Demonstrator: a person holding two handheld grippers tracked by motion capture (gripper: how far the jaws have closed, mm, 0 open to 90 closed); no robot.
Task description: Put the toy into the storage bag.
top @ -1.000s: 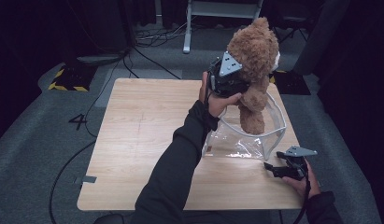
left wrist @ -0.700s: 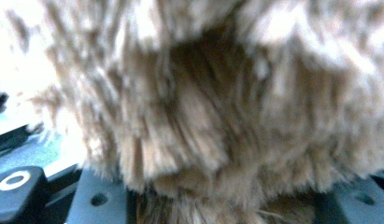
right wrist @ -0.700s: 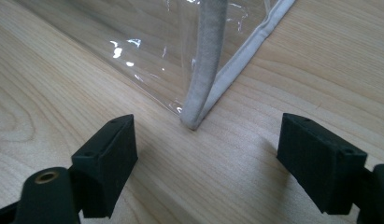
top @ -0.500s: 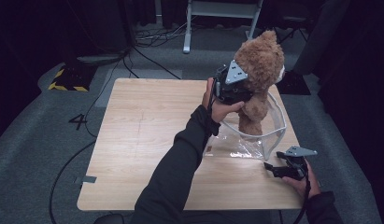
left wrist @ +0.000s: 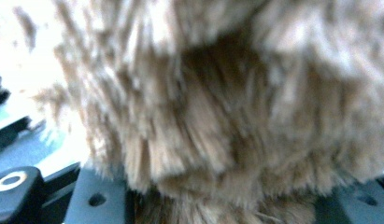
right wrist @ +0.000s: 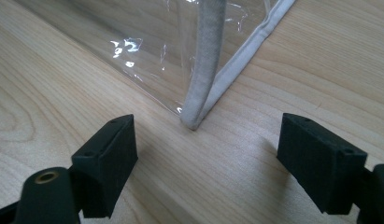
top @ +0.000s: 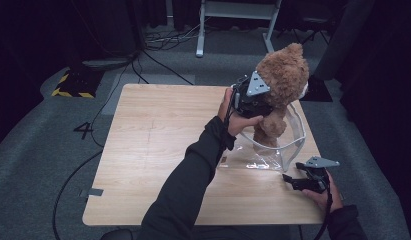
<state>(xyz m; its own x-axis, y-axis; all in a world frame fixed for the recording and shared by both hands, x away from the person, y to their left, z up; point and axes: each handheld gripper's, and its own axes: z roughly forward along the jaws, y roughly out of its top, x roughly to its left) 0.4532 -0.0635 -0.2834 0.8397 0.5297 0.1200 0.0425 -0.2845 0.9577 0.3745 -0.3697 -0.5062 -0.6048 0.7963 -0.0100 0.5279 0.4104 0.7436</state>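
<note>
A brown teddy bear (top: 285,82) hangs upright above the right half of the wooden table (top: 158,145). My left gripper (top: 262,106) is shut on its middle from the left. Its legs dip into the open mouth of a clear plastic bag (top: 265,155) with white trim, which stands on the table. Seen from the left gripper, the bear's fur (left wrist: 217,102) presses close between the jaws. My right gripper (top: 299,181) rests open near the table's front right edge. The bag's trimmed corner (right wrist: 199,74) lies just beyond my right gripper (right wrist: 203,163), untouched.
The left half of the table (right wrist: 54,102) is bare wood. On the grey floor behind are cables (top: 158,55), a white frame (top: 233,25) and a yellow-black striped block (top: 73,85). A painted "4" (top: 84,130) marks the floor at left.
The left gripper has carried the bear to the right and downward, so its legs sit lower in the bag's mouth. The right gripper has stayed where it was.
</note>
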